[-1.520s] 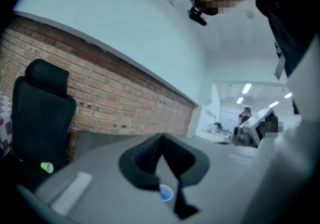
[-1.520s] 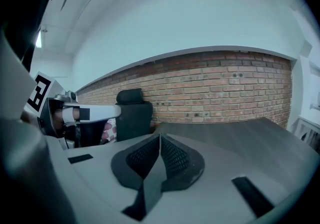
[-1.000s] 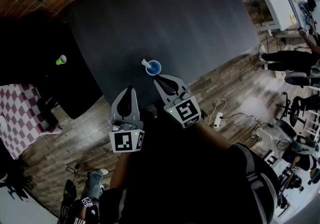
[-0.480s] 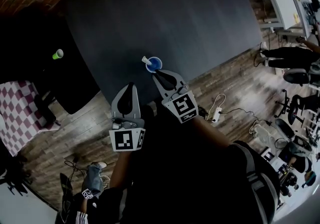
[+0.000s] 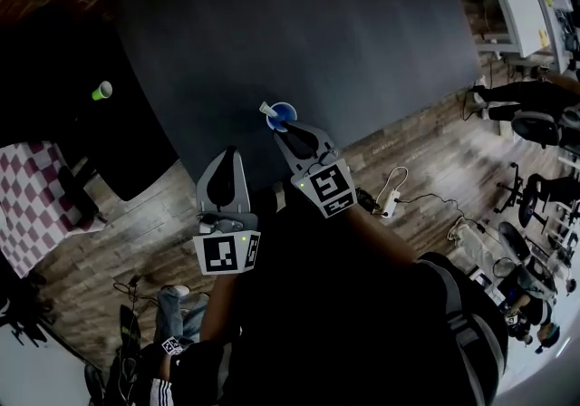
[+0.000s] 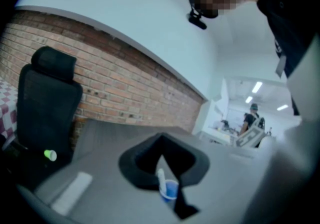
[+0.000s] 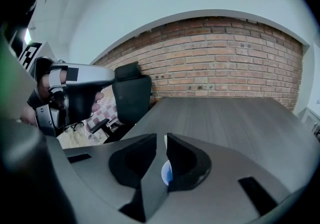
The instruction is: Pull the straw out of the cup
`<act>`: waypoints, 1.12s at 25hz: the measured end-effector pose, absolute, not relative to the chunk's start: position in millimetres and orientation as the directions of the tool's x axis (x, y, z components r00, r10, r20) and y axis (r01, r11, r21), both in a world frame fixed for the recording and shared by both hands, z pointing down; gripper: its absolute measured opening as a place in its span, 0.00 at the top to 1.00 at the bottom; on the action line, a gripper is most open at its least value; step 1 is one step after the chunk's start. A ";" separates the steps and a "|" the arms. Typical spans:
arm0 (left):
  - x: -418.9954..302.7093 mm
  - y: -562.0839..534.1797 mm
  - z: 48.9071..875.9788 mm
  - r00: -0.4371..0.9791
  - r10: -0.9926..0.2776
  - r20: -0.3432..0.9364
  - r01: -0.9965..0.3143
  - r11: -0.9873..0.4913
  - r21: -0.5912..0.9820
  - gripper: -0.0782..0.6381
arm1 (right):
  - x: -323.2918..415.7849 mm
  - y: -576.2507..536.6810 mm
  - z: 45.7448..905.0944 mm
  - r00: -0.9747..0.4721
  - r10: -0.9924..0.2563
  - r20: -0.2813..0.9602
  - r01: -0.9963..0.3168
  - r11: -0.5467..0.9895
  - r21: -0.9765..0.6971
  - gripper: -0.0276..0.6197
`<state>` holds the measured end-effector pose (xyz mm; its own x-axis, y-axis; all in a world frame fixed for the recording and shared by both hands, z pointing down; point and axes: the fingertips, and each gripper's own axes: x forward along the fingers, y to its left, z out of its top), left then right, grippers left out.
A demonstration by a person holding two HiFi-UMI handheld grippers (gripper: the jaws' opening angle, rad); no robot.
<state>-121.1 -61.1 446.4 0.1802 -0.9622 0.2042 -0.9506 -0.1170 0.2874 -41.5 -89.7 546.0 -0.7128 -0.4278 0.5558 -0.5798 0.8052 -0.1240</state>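
- Blue cup (image 5: 282, 115) stands upright on the dark table (image 5: 362, 33), close to the near edge. White straw (image 5: 268, 110) sits in it, leaning out over the far-left rim.
- Right gripper view: the right gripper (image 7: 161, 142) has its jaws a narrow slit apart, clasping nothing. A thin white line of straw shows through the slit, beyond the tips, and the blue of the cup shows lower in the gap.
- Only the head view gives the spacing. The right tips sit just at the cup's near rim, and the straw's top is across the cup from them, not touched.
- Left gripper view: the left gripper (image 6: 162, 143) has its tips pressed together with nothing between them. Cup and straw show small in the wedge-shaped opening below the tips.
- The head view places the left gripper back and to the left of the cup, apart from it, over the table's near edge.
- Pose: both forearms in dark sleeves reach forward from the body. The right arm is further out and angled up-left toward the cup. The left arm points roughly straight ahead, and its camera is tilted up.
- The right gripper view alone shows the person's fingers (image 7: 98, 99) wrapped round the left handle.
- Further out: a green cup (image 5: 102, 90) lies far left. A black chair (image 7: 132, 98) stands before the brick wall (image 7: 225, 63). A checkered cloth (image 5: 27, 205) is at the left edge.
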 end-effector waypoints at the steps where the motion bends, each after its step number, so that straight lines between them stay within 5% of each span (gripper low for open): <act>1: -122.4 -61.3 447.9 0.176 -0.962 0.209 -0.951 -0.112 0.289 0.88 | -42.8 -89.7 548.6 -0.712 -0.421 0.561 -0.577 0.807 -0.127 0.90; 28: -119.3 -88.2 478.8 0.129 -0.952 0.277 -0.944 -0.032 0.329 0.88 | -44.4 -116.7 605.1 -0.678 -0.321 0.661 -0.537 0.831 -0.147 0.85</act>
